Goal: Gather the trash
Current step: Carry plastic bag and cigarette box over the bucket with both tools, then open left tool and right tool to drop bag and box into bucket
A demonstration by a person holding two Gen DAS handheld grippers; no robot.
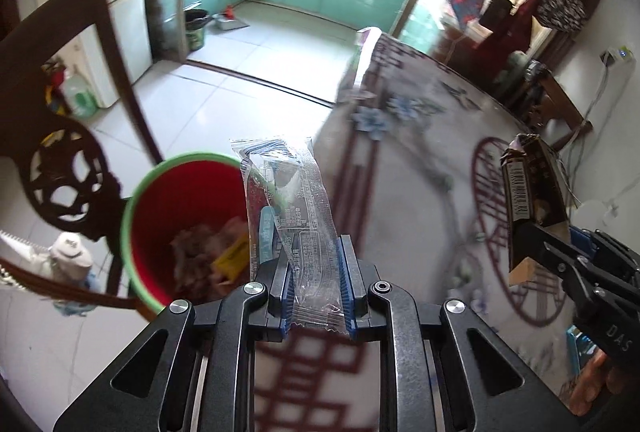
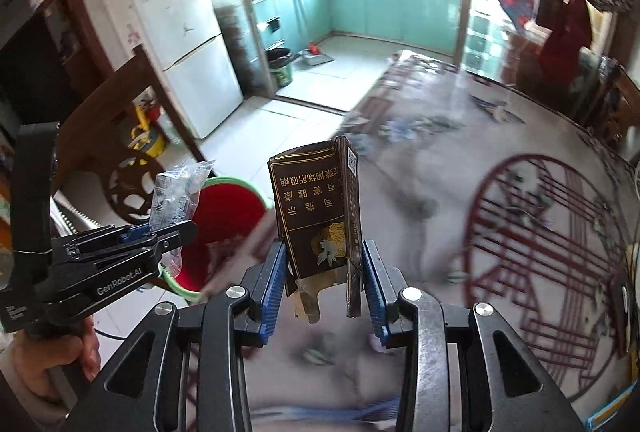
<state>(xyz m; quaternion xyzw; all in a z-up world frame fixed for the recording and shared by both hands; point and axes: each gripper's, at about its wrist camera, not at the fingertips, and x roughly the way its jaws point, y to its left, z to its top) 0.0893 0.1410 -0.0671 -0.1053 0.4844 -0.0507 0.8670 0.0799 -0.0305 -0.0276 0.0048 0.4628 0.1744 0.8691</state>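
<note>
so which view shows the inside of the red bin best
The left wrist view. It looks down into the red bin, showing its green rim and crumpled trash at the bottom, partly behind the clear wrapper. In the right wrist view the red bin shows only part of its rim and red wall, blocked by the left tongs.

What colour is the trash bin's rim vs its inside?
Green rim, red inside: trash bin, clearest in the left wrist view.

The bin stands on the floor just off the table's left edge, w/ a chair behind it and scraps inside. Wrapper hangs over the bin's rim at that edge; the box is to its right, above the tabletop.
</note>
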